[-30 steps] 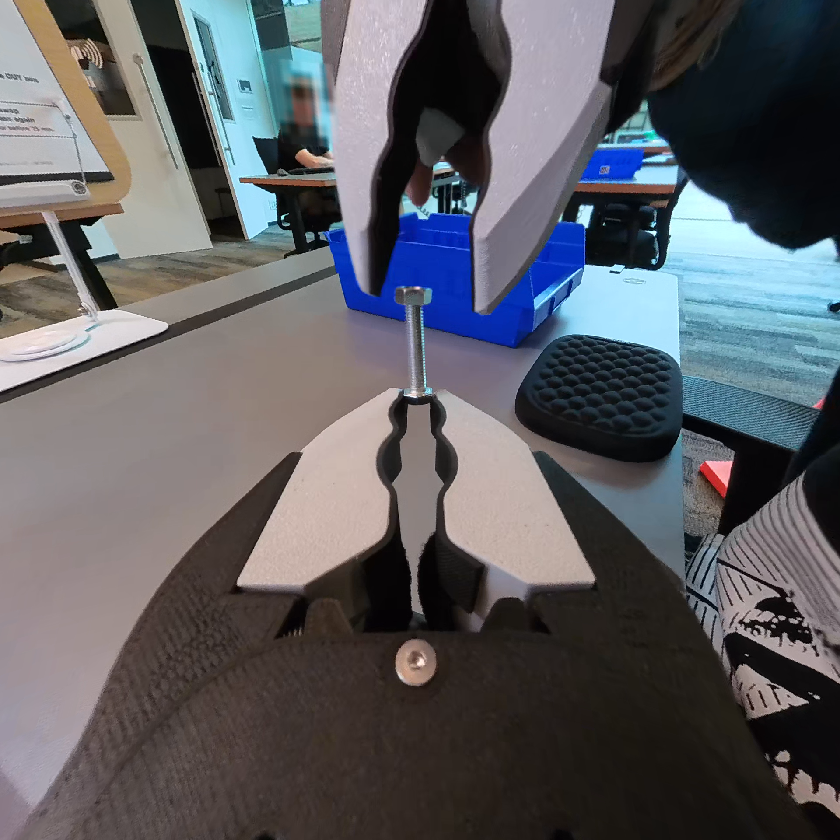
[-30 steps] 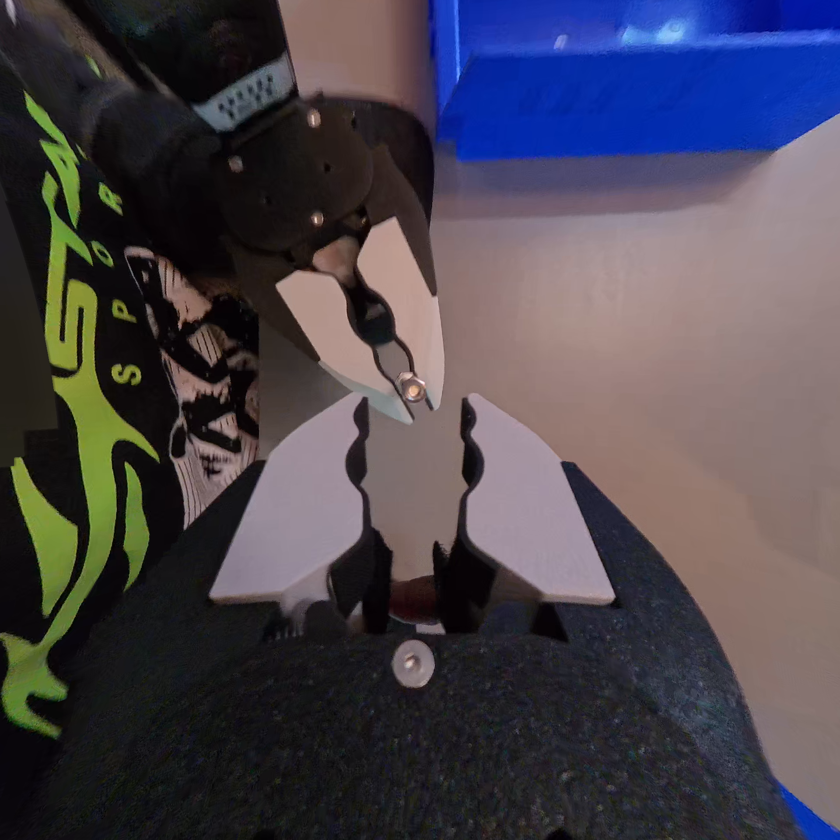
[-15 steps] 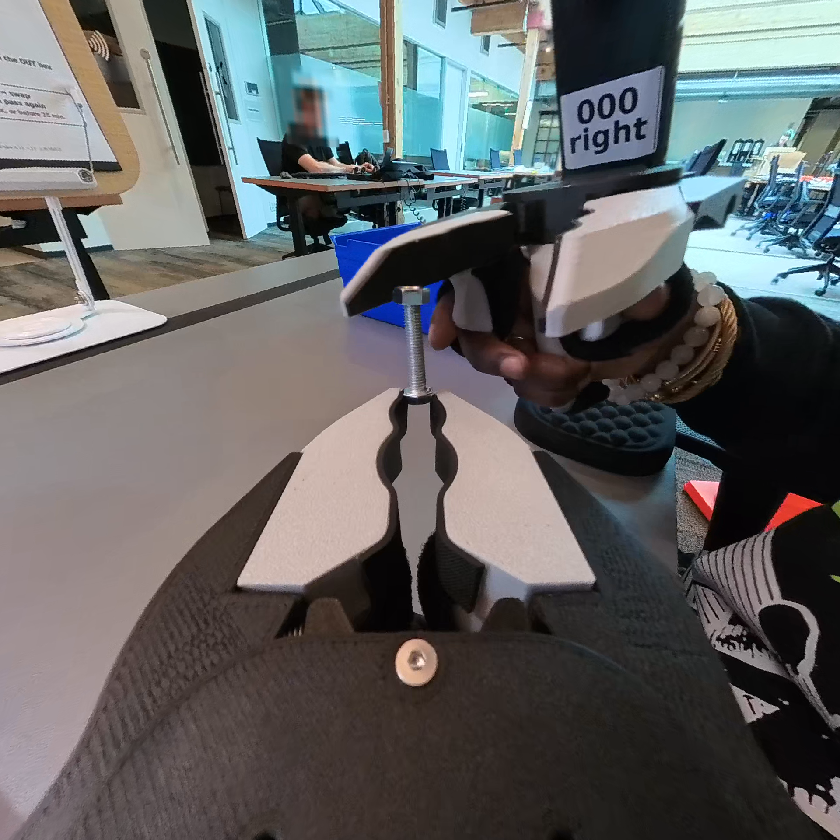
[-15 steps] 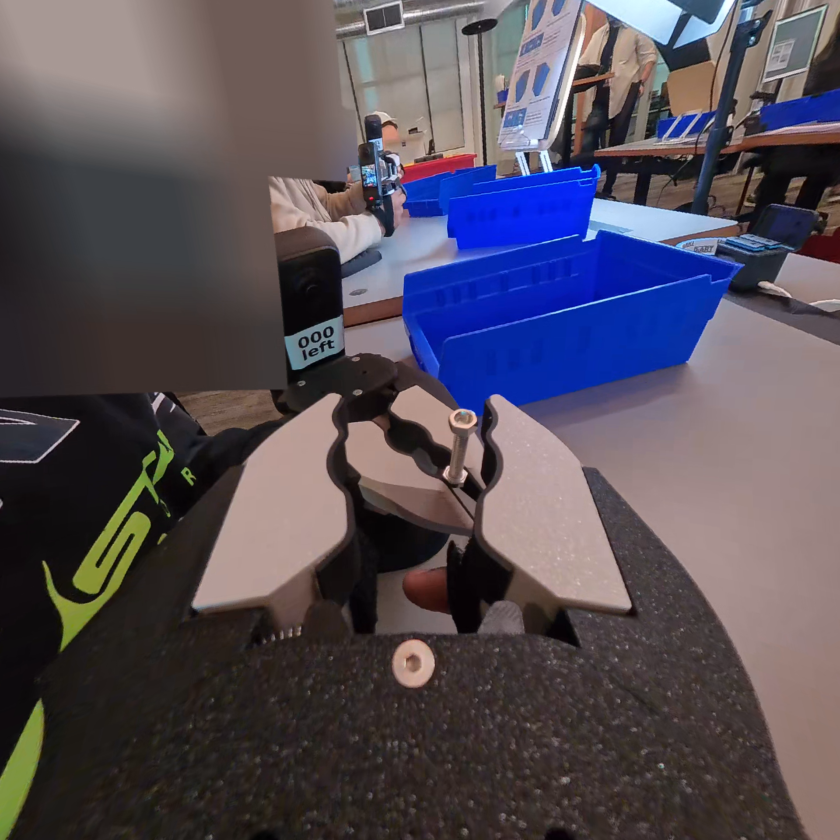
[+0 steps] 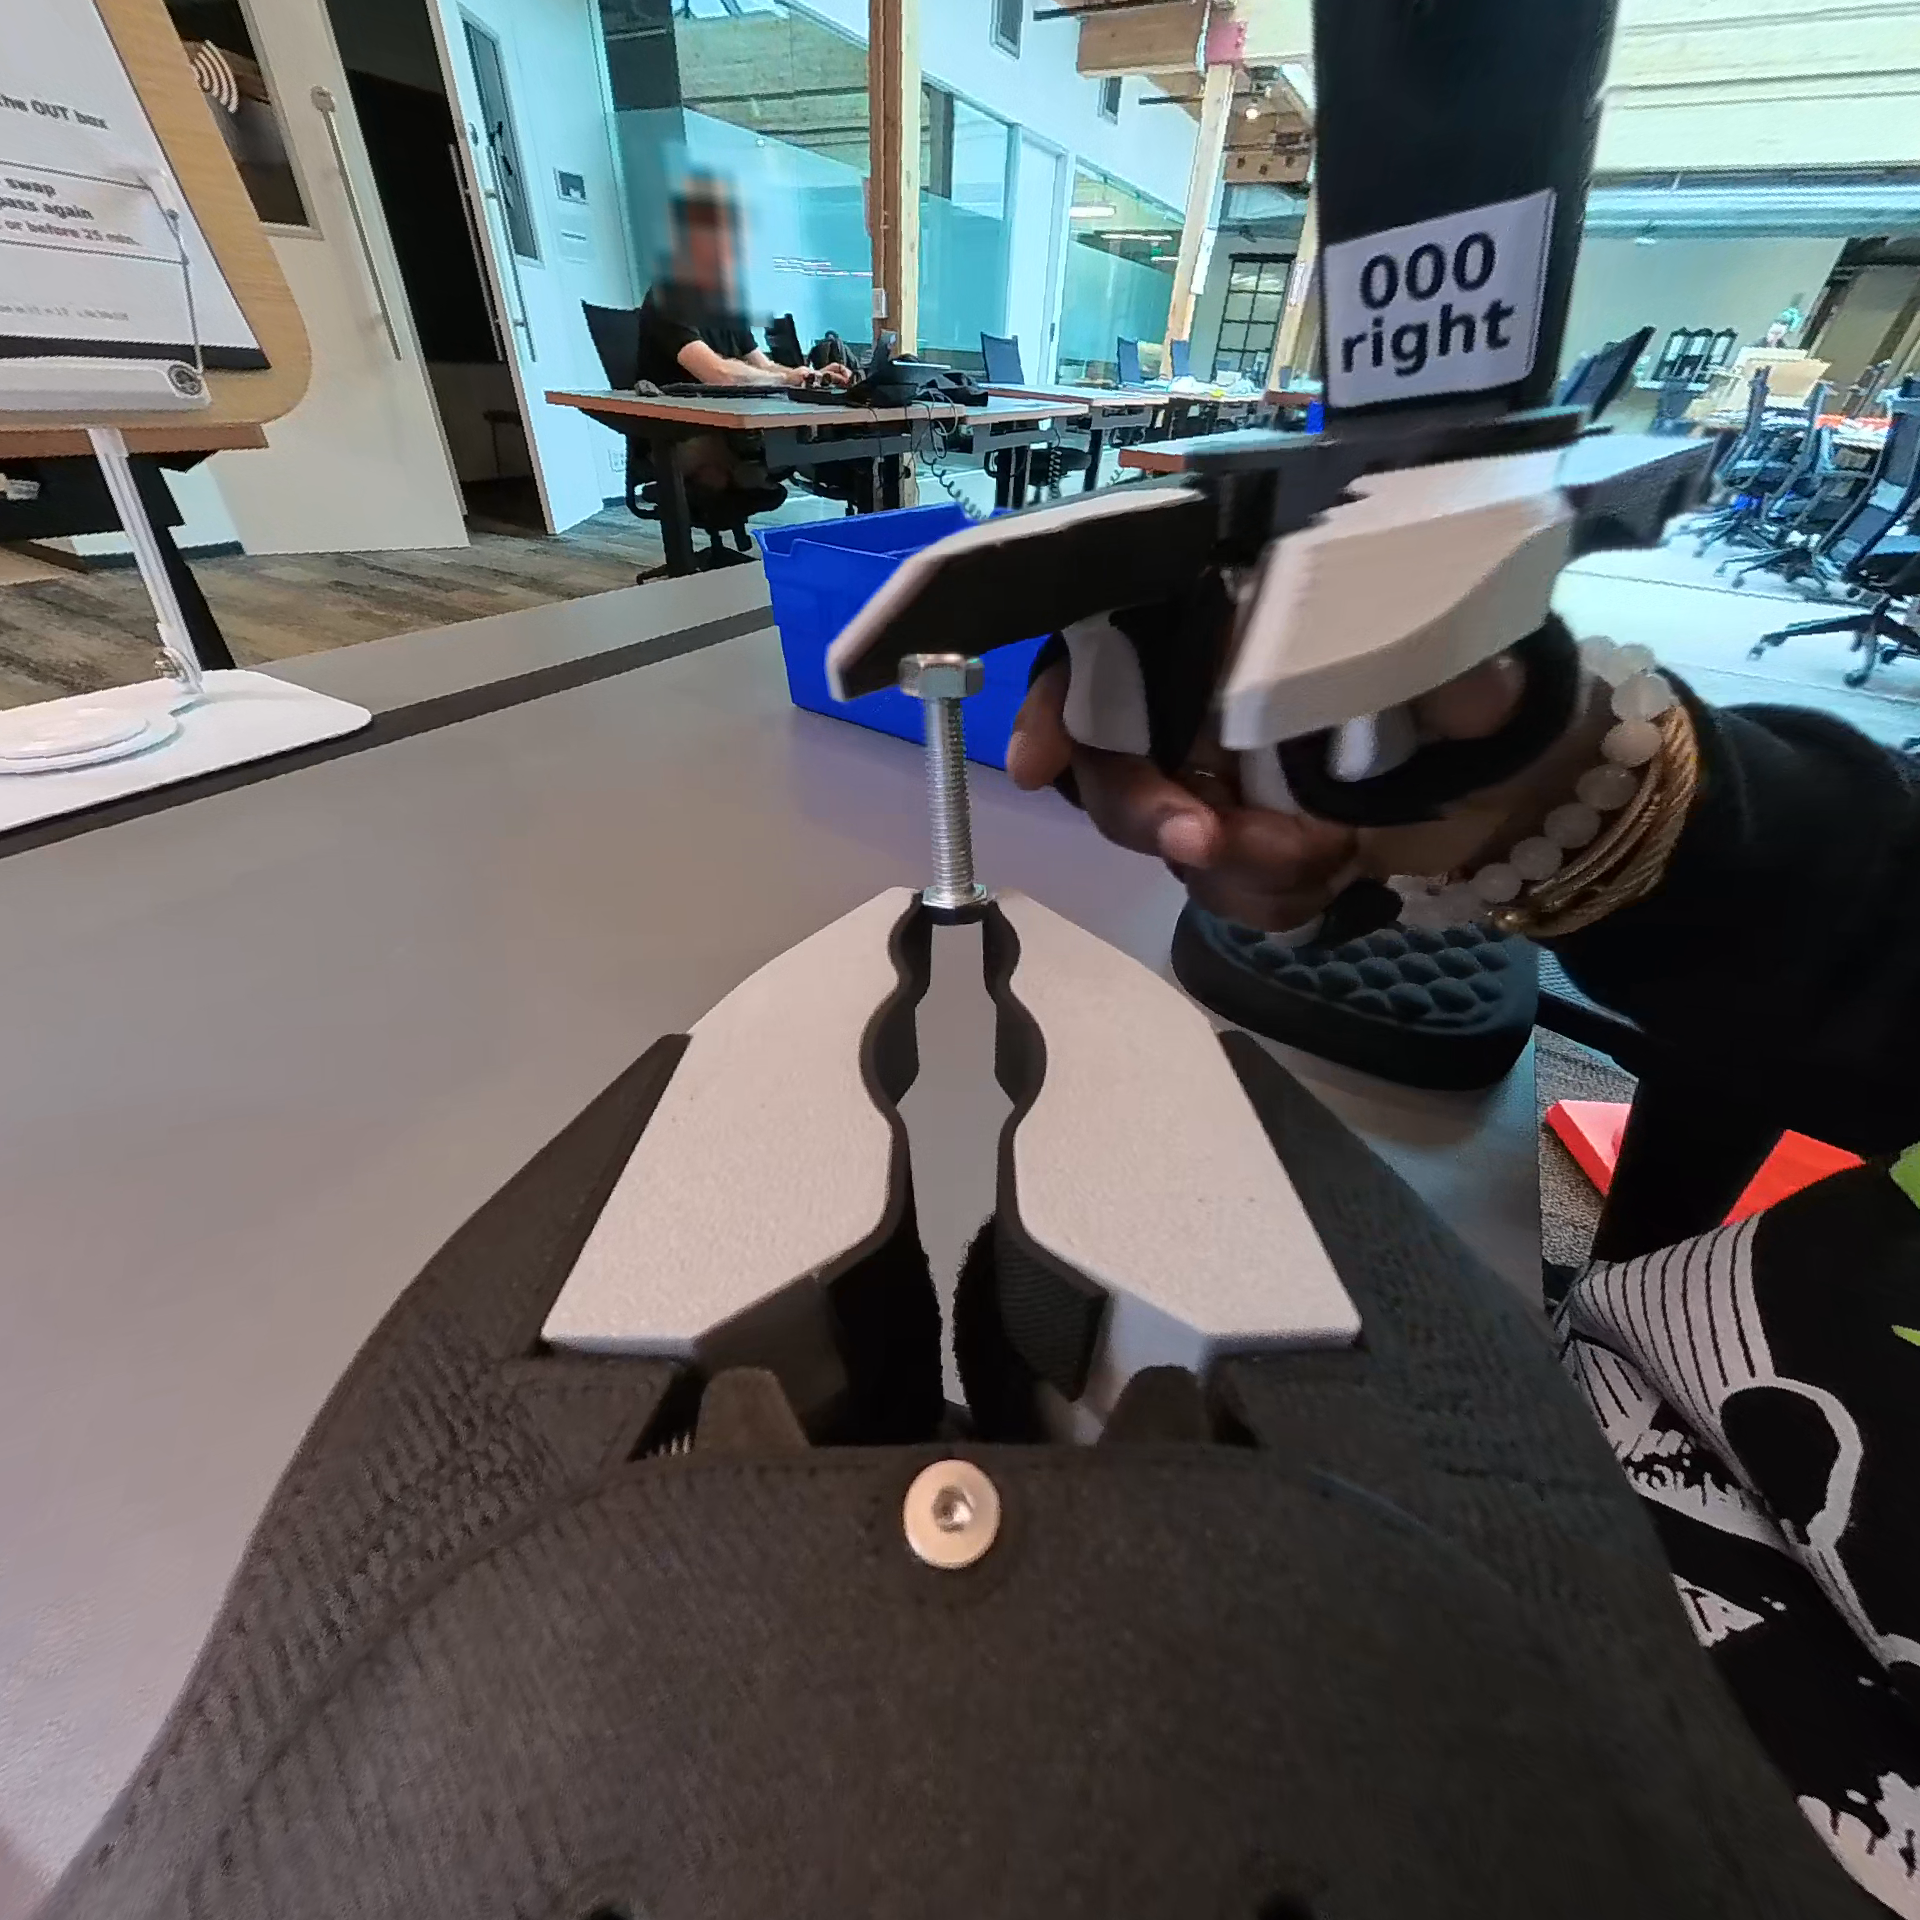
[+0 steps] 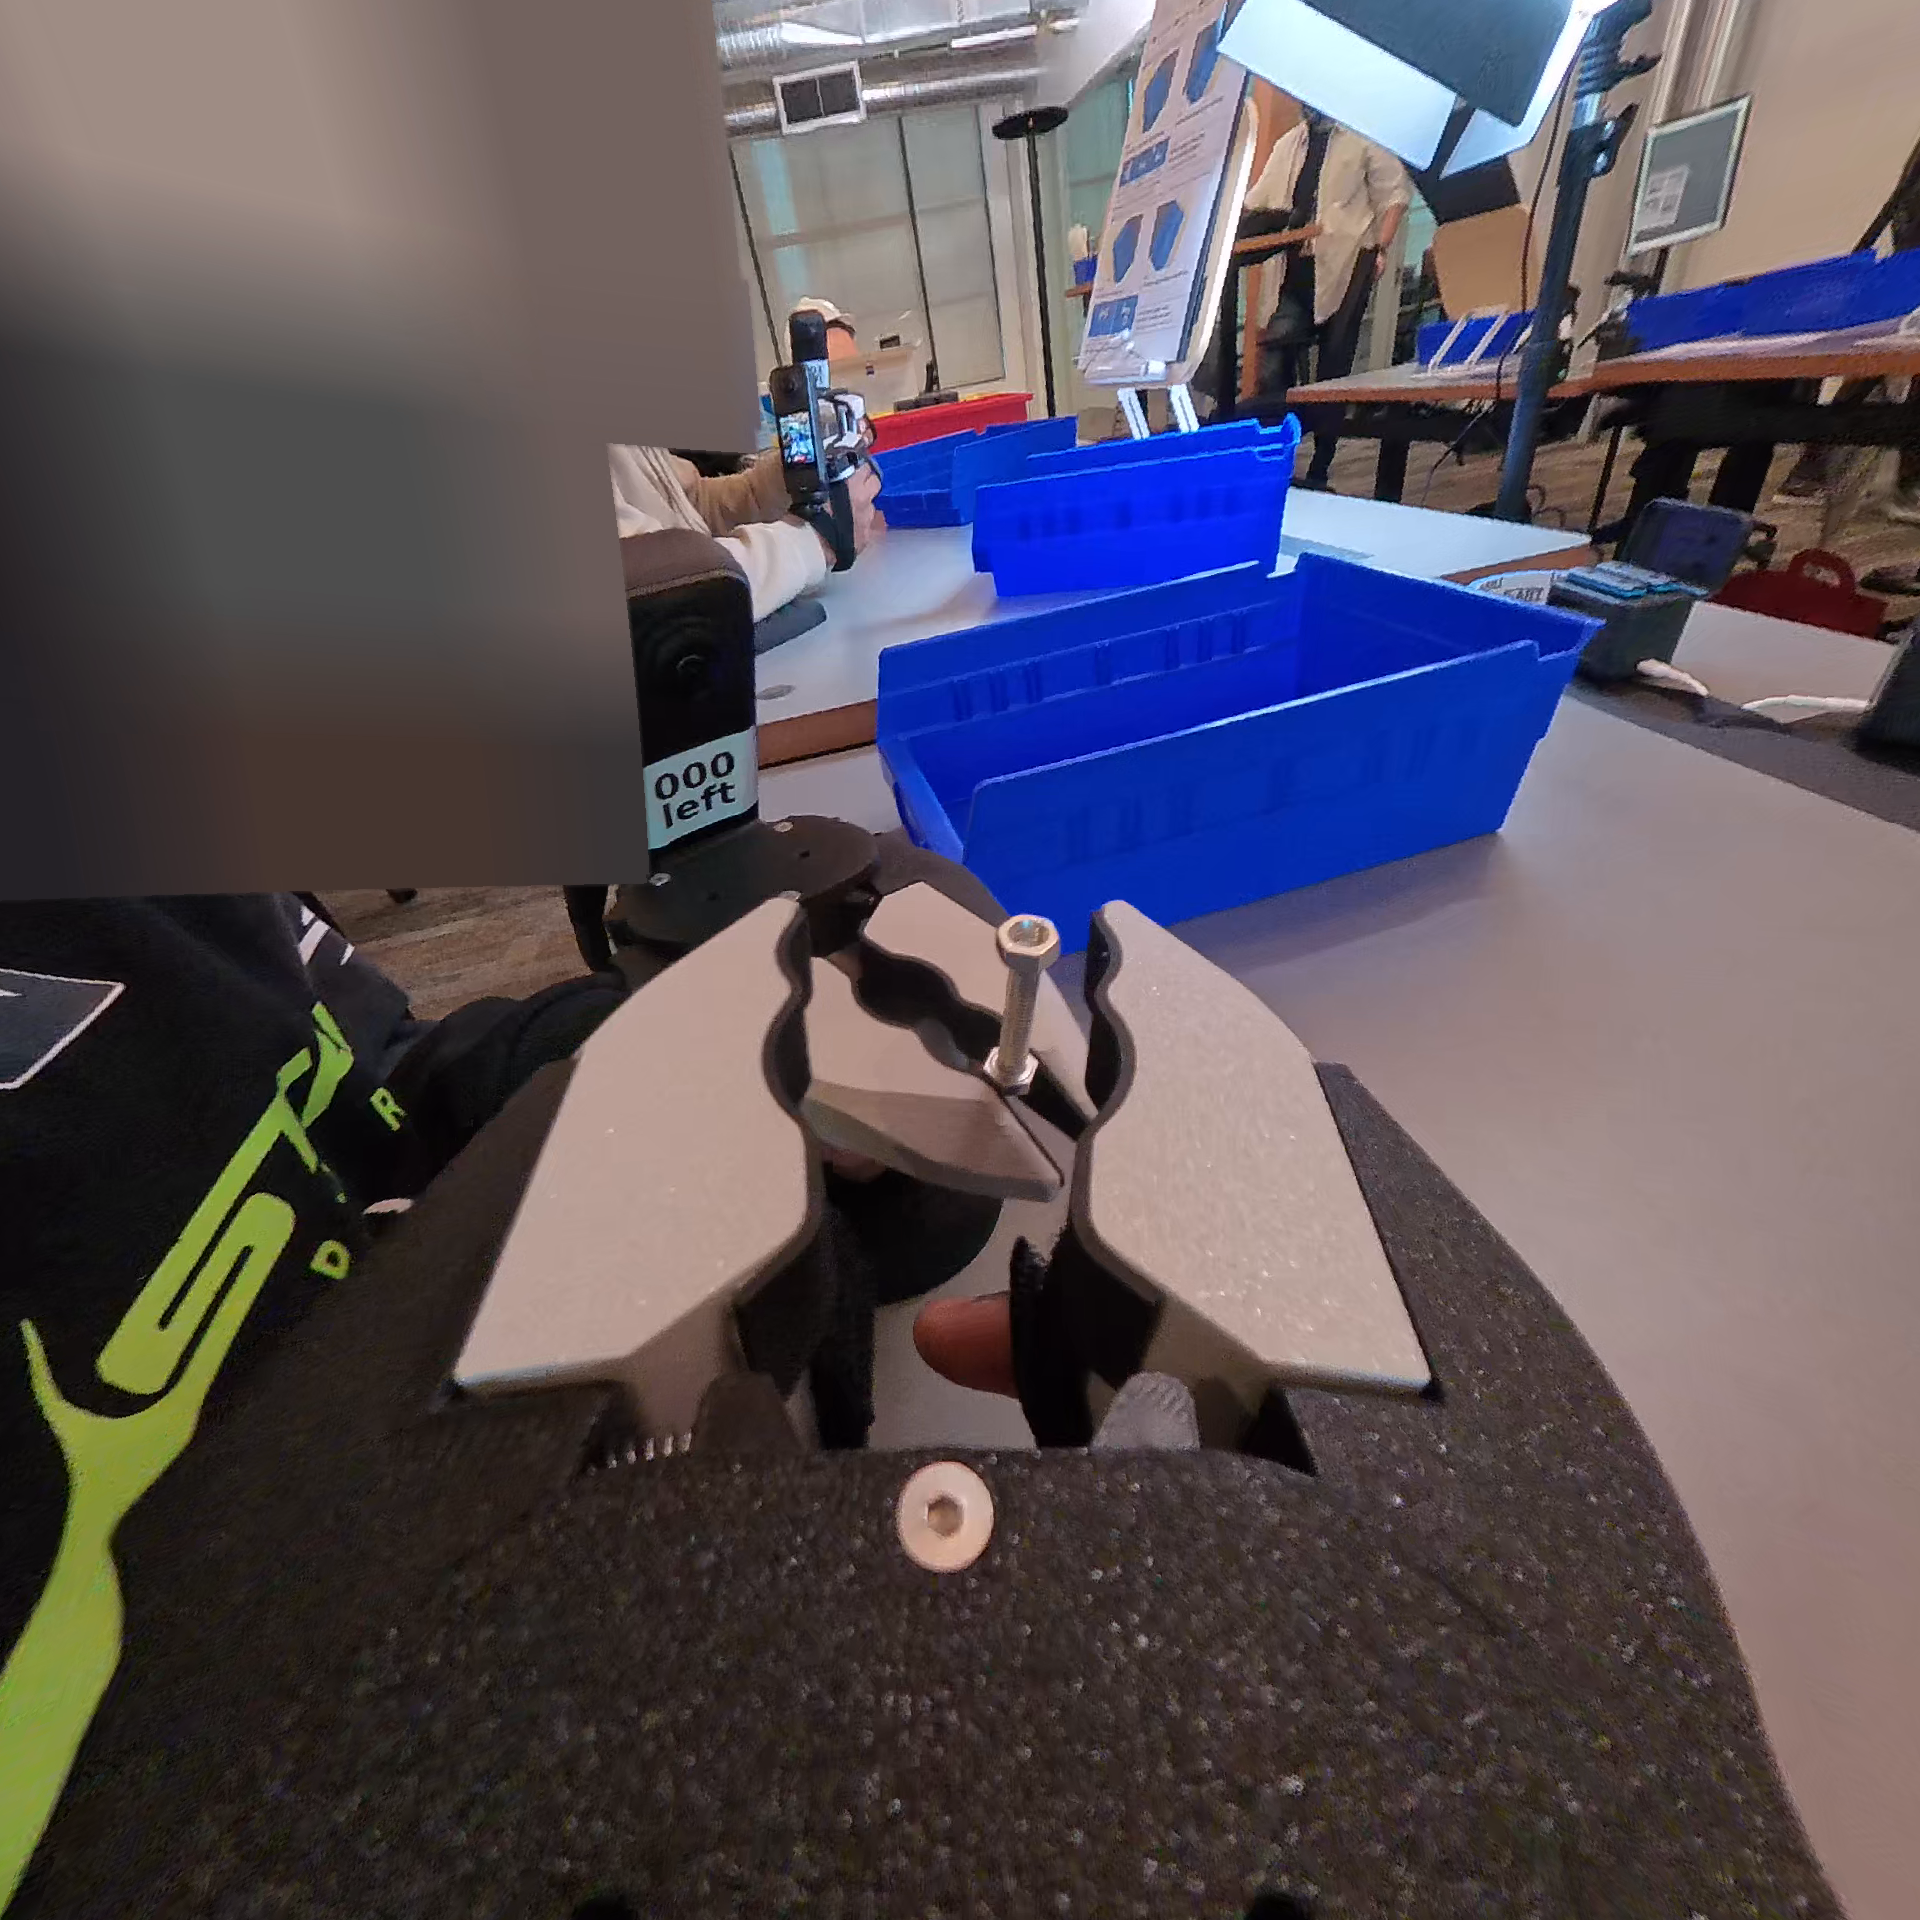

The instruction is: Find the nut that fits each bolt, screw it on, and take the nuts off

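my left gripper (image 5: 954, 914) is clenched at its very tips on the nut (image 5: 956, 896), and the bolt (image 5: 948, 792) stands upright out of it, hex head on top, thread running down into the nut. from the right wrist view the same bolt (image 6: 1020, 1006) leans a touch, its head level with my right fingertips, the nut (image 6: 1008, 1064) sitting right at the pinch point of the left tips.

my right gripper (image 6: 945, 940) is spread wide, nothing between its 2 fingers but air and that bolt; the bolt sits inside the gap, closer to the right-hand finger (image 6: 1195, 1091), and i can't tell if it's touching it. seen from the left wrist, the right gripper (image 5: 883, 649) comes in from the right, lying flat, its near fingertip just above and touching or almost touching the bolt head — too close to call.

beyond the bolt, straight ahead of my left tips, a blue bin (image 5: 831, 613) sits on the grey table (image 5: 416, 935). to the right of my left tips there's a black dimpled pad (image 5: 1371, 1008), under my right hand (image 5: 1226, 831). ahead and to the right of my right gripper, the same blue bin (image 6: 1247, 790) sits well apart from the bolt.
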Demonstrator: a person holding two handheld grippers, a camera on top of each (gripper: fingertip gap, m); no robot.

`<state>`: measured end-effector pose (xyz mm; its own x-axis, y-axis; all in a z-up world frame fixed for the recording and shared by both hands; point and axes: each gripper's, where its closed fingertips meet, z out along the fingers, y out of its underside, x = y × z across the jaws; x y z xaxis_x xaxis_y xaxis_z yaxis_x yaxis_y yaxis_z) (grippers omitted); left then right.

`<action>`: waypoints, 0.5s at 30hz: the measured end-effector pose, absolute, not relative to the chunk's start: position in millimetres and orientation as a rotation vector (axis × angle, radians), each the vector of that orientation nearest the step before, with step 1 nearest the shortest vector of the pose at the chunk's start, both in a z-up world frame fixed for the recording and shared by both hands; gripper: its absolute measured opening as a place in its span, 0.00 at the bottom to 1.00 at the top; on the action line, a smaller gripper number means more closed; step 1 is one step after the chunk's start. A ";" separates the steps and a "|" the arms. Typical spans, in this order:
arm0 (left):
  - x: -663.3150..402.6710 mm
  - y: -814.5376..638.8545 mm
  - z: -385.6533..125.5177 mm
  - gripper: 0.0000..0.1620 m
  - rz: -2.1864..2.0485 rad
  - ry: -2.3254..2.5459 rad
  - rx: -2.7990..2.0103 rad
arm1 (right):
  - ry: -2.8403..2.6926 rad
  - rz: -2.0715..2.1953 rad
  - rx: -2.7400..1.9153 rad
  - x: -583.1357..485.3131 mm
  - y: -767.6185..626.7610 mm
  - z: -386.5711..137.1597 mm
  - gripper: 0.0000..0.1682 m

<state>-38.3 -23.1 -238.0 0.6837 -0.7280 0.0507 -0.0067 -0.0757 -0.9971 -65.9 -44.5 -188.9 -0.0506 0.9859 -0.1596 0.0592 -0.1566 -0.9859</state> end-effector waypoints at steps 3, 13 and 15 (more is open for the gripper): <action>-38.7 -23.0 -237.7 0.06 -0.666 0.622 -1.547 | -1.207 1.341 -1.310 -73.2 -42.5 -189.2 0.25; -43.2 -19.6 -237.1 0.06 -0.657 0.580 -1.554 | -1.180 1.277 -1.334 -68.9 -37.5 -190.8 0.17; -41.3 -21.9 -236.6 0.06 -0.668 0.600 -1.544 | -1.206 1.257 -1.317 -66.5 -32.4 -187.3 0.13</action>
<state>-41.3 -21.9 -236.6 0.6929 -0.7182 0.0643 0.0130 -0.0767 -0.9970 -66.5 -32.4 -187.3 -0.0024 0.9955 -0.0950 0.0541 -0.0947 -0.9940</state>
